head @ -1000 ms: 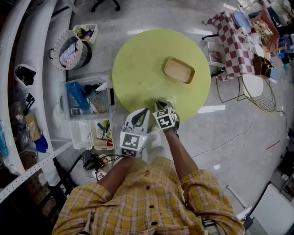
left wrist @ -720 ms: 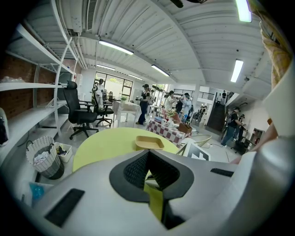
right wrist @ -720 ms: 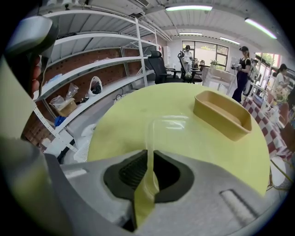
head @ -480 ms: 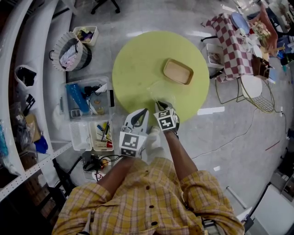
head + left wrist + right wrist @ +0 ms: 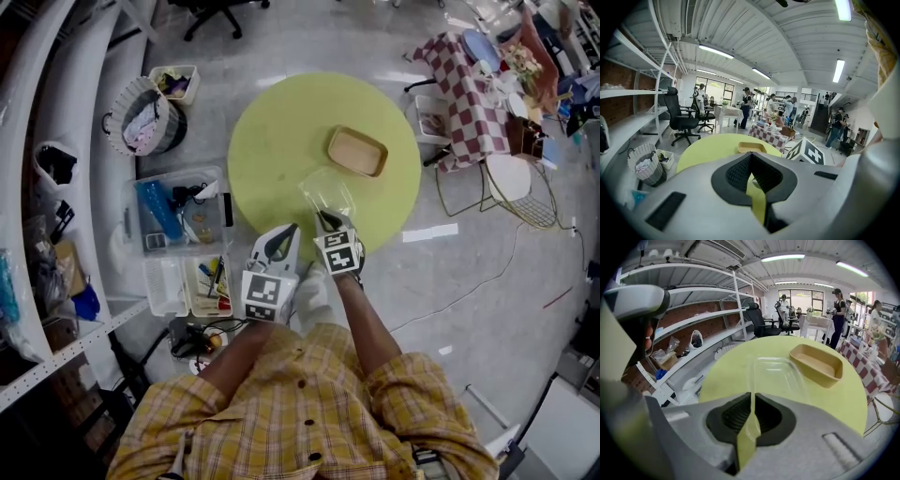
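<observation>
My right gripper (image 5: 323, 217) is shut on the near edge of a clear plastic lid (image 5: 326, 194), which it holds tilted above the near side of the round yellow-green table (image 5: 272, 141). In the right gripper view the lid (image 5: 780, 376) stretches out from the closed jaws (image 5: 752, 413) toward a tan rectangular tray (image 5: 816, 364). That tray (image 5: 357, 152) sits on the table right of centre. My left gripper (image 5: 284, 234) hovers at the table's near edge, left of the right one. Its jaws (image 5: 751, 176) are shut with nothing between them.
On the floor to the left are a lined waste basket (image 5: 145, 112) and clear bins of tools (image 5: 178, 211). A checkered table (image 5: 473, 84) and a white wire chair (image 5: 520, 183) stand to the right. White shelving runs along the left side. People stand far off.
The right gripper has lifted the clear lid off the table surface and carried it a little toward the tan tray. The left gripper has barely moved.
</observation>
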Motion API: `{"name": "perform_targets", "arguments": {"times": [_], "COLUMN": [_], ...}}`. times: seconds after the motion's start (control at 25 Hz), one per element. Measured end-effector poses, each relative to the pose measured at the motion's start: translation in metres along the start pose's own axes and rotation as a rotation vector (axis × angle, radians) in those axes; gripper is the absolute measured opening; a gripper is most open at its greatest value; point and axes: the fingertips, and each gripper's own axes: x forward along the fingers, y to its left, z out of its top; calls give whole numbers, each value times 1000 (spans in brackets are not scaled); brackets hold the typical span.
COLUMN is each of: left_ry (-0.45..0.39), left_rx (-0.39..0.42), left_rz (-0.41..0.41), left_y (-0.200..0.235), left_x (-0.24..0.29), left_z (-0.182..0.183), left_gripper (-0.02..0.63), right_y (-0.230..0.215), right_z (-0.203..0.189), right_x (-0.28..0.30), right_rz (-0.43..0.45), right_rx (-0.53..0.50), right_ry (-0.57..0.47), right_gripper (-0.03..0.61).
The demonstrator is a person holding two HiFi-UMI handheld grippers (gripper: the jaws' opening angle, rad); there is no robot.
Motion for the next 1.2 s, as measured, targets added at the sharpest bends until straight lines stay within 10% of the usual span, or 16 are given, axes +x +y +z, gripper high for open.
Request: {"name": "perform_targets", "arguments": {"times": [1.2], "left_ry": [-128], "left_rx": [109], "left_rz": [-6], "left_y": [-13], "left_x": [-31], "left_z": [75], "left_gripper": [3], "right_y": [13], "right_z": [100], "right_x": [-125], "right_rz": [-34], "right_rx": [3], "right_ry": [-315], "right_gripper": [21]}}
